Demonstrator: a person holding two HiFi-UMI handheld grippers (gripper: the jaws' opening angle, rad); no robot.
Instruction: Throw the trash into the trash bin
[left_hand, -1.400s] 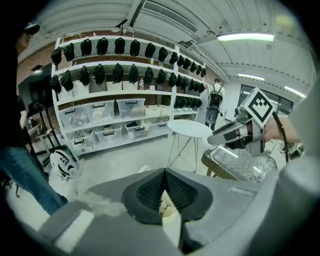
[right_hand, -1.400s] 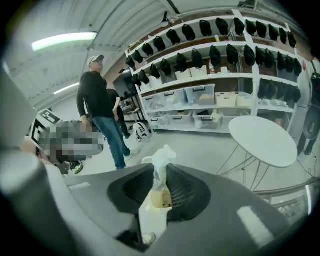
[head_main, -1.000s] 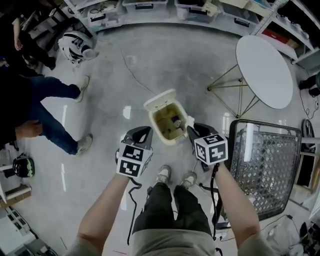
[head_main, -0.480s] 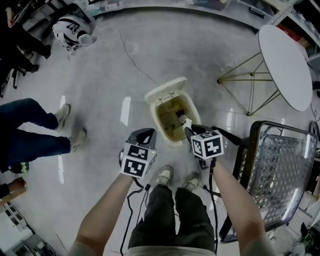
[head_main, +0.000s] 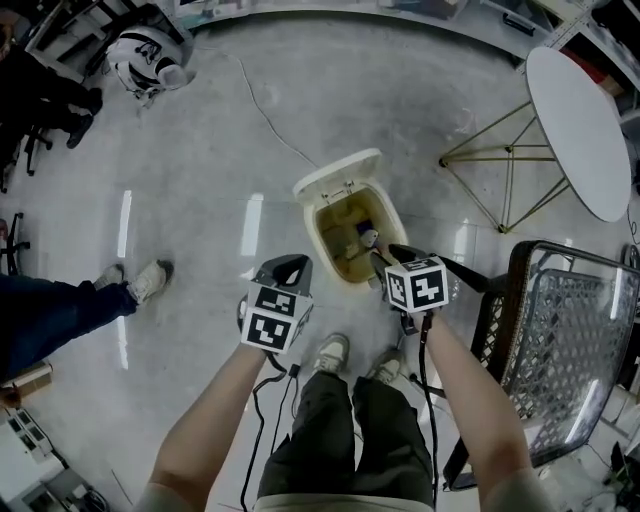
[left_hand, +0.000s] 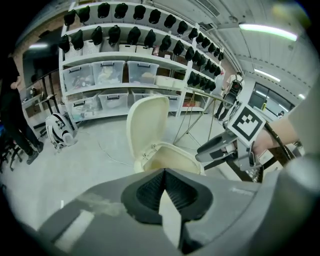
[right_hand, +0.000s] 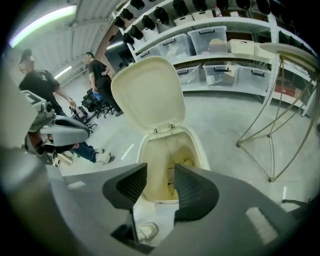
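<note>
Lower than a second ago, both grippers now hang just before the open bin (head_main: 335, 178). My left gripper (left_hand: 164, 187) is clenched, with nothing in it. My right gripper (right_hand: 160, 185) has just been opening its jaws; they stand apart and nothing is between them. A small white trash (head_main: 369, 238) piece shows in the bin's mouth, just past the right gripper's tip. I judge the throw is done or nearly done; only pulling back is left.

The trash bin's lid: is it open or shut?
Open. The lid stands upright behind the trash bin, whose inside is in plain view.
</note>
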